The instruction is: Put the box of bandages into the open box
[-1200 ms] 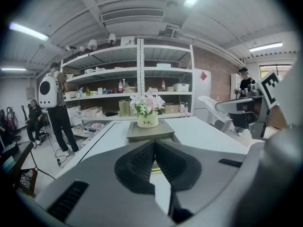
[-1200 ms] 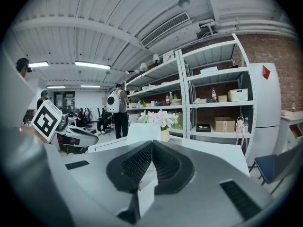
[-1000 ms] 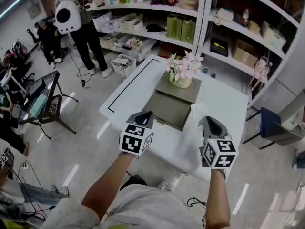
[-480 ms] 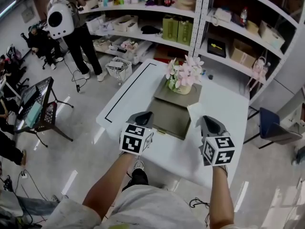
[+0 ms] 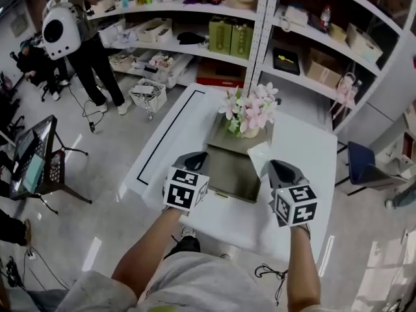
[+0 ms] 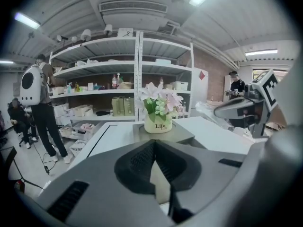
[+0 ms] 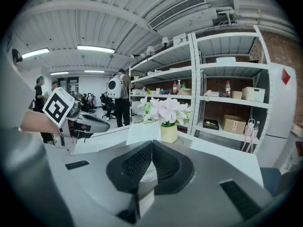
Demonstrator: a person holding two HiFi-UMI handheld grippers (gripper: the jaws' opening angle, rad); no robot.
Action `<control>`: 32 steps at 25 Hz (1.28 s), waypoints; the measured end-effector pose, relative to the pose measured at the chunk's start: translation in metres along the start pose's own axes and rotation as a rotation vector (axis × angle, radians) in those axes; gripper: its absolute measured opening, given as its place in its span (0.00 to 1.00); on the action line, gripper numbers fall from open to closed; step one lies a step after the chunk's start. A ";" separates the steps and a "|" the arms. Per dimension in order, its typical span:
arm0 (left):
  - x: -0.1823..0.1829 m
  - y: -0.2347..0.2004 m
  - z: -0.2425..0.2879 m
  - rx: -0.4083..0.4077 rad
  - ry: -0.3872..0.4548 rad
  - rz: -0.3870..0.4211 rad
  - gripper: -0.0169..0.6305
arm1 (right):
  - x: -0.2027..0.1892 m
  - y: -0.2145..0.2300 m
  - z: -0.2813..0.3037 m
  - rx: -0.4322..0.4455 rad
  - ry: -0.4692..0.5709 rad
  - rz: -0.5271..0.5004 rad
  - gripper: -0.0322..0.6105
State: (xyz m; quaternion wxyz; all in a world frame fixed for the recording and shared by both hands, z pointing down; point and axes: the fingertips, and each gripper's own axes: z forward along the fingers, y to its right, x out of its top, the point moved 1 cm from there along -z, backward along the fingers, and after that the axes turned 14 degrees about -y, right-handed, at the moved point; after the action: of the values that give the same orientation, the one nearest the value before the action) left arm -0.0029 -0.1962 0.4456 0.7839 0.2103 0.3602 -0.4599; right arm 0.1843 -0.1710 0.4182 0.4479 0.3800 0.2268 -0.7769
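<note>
While both are held over the near edge of the table (image 5: pixel 300 149), the left gripper (image 5: pixel 199 156) and right gripper (image 5: pixel 275 165) are seen with jaws pressed together on nothing. A white pack, judged to be the bandage box (image 5: pixel 258 155), lies just right of the open box (image 5: pixel 227 174), ahead of the right gripper, and is not yet grasped. If the jaws are not spread first, it could be shoved away. The flowers (image 5: pixel 249 109) on the far panel could be tipped by a wide swing.
</note>
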 end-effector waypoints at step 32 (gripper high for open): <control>-0.004 -0.054 0.059 -0.176 -0.044 0.047 0.03 | -0.033 -0.058 0.118 0.102 -0.342 -0.233 0.06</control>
State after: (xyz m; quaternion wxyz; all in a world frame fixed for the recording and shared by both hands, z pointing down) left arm -0.0295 -0.2594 0.4869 0.8176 0.1389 0.3768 -0.4126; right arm 0.0984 -0.2069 0.5170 0.3673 0.2360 0.1499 -0.8871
